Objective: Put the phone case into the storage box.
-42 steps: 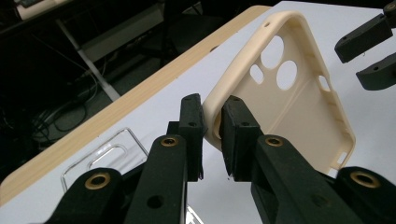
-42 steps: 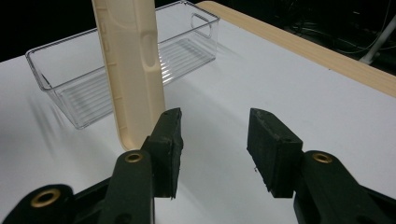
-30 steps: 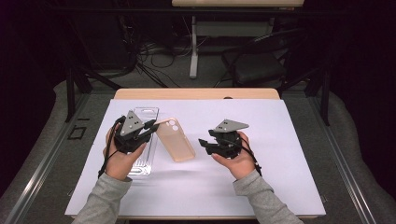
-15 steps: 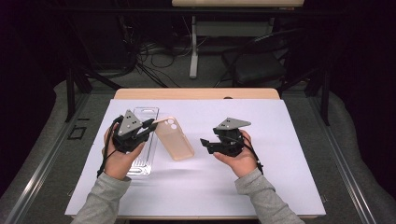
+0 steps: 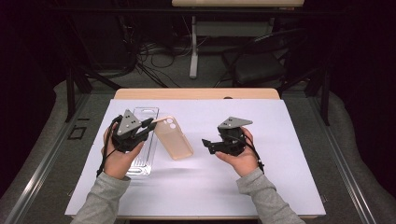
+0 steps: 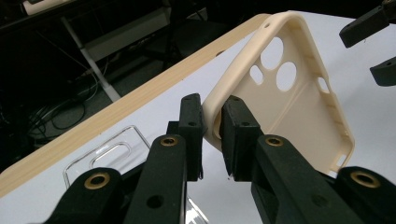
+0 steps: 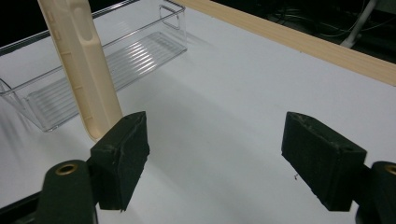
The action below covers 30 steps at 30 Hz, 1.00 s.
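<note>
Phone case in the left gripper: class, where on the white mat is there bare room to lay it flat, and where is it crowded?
Bare mat lies right of the right gripper and along the near edge. It is crowded on the left, where the left gripper holds the phone case beside the clear tray.

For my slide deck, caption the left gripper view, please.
Left gripper pinches the rim of a beige phone case above the white table, clear bin behind.
</note>
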Each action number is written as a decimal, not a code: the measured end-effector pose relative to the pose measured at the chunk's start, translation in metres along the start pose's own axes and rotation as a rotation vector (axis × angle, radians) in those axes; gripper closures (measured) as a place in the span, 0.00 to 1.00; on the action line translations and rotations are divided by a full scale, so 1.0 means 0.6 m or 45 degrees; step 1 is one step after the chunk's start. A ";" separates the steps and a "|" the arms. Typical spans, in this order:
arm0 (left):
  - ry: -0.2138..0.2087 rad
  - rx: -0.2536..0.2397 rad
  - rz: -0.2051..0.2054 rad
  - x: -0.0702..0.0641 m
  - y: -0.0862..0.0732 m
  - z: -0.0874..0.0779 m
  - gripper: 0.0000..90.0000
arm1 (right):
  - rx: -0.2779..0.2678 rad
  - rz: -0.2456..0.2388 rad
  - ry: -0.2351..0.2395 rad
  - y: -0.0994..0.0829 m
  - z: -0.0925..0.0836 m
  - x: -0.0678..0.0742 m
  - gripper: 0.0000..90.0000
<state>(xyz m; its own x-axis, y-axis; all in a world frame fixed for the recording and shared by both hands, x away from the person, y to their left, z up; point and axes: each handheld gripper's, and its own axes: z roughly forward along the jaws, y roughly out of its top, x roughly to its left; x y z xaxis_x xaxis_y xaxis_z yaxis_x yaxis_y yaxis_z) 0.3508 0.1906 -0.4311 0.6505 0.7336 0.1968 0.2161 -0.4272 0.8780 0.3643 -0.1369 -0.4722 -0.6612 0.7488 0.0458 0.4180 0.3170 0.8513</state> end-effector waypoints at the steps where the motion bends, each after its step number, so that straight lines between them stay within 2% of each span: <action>1: 0.002 0.001 0.003 0.000 0.000 0.000 0.88 | -0.001 0.012 -0.017 0.000 0.000 0.000 0.24; 3: 0.002 0.006 0.005 0.000 0.000 0.000 0.88 | 0.002 0.020 -0.035 -0.001 0.001 -0.001 0.22; 8: 0.002 0.014 0.006 0.000 0.001 0.001 0.88 | -0.003 0.047 -0.013 -0.001 -0.002 -0.007 0.20; 11: 0.023 0.003 0.007 0.000 0.003 -0.002 0.88 | -0.010 0.051 -0.011 -0.001 -0.005 -0.009 0.20; 17: 0.041 -0.002 -0.018 0.004 0.004 -0.010 0.88 | -0.011 0.064 -0.011 -0.001 -0.010 -0.012 0.18; 21: 0.047 -0.021 -0.035 0.009 0.006 -0.018 0.88 | -0.003 0.066 -0.028 -0.001 -0.010 -0.012 0.18; 27: 0.092 -0.052 -0.053 0.019 0.008 -0.030 0.88 | 0.006 0.076 -0.044 -0.002 -0.011 -0.014 0.17; 30: 0.110 -0.047 -0.047 0.029 0.013 -0.030 0.88 | 0.005 0.079 -0.046 -0.003 -0.011 -0.016 0.17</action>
<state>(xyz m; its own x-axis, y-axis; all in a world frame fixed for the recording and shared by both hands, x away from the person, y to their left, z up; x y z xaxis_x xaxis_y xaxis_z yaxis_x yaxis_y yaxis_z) 0.3504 0.2095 -0.4131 0.5772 0.7918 0.1997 0.2105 -0.3806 0.9005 0.3658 -0.1488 -0.4705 -0.6113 0.7874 0.0795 0.4600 0.2717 0.8453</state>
